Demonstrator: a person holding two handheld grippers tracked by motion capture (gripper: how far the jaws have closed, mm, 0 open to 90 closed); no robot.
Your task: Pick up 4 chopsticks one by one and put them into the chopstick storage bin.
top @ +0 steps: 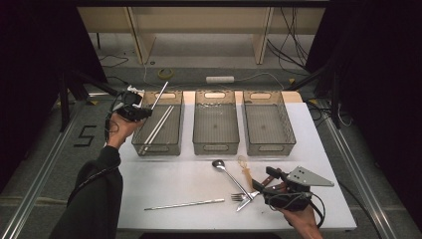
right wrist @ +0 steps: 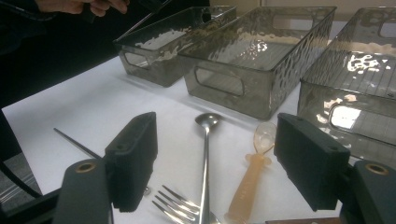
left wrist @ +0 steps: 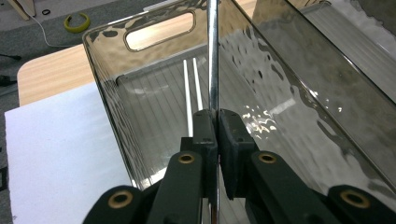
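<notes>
Gripping a thin shiny metal rod (left wrist: 213, 56), the left gripper (top: 133, 110) hovers over the smoked-plastic bin (top: 158, 124) at upper left; its fingers (left wrist: 205, 130) pinch it tight. The right gripper (right wrist: 215, 163), lower right, gapes empty over a steel spoon (right wrist: 205, 154) on the white desk (top: 169, 179).

I'm working in a lab-style recording bay: black curtains (top: 30, 74) flank the white counter (top: 174, 189), metal rails (top: 45, 164) run along the grey floor, loose cables (top: 293, 45) and a power strip (top: 220, 79) lie behind it.
</notes>
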